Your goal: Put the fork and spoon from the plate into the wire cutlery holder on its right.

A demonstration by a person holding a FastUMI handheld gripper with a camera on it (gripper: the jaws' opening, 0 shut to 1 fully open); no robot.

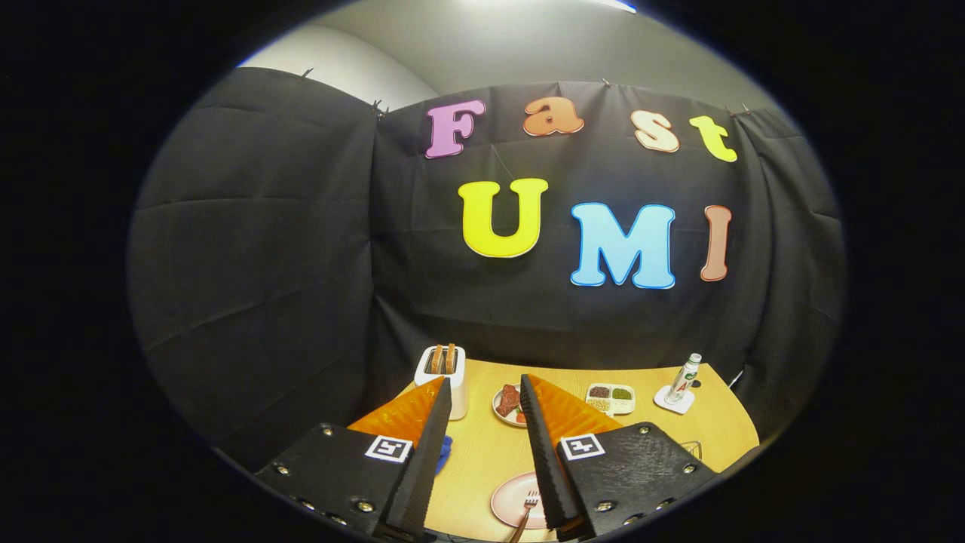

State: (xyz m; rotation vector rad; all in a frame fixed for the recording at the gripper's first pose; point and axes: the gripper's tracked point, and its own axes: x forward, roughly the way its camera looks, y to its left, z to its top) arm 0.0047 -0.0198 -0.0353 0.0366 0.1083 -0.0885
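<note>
I judge the task barely begun: my gripper [486, 430] hangs above the bench [482, 452] with its fingers spread apart and empty. The fork [526, 507] lies on the pink plate [507, 501] between them; I cannot make out the spoon. A bit of the wire holder [693, 448] peeks out to the right.
</note>
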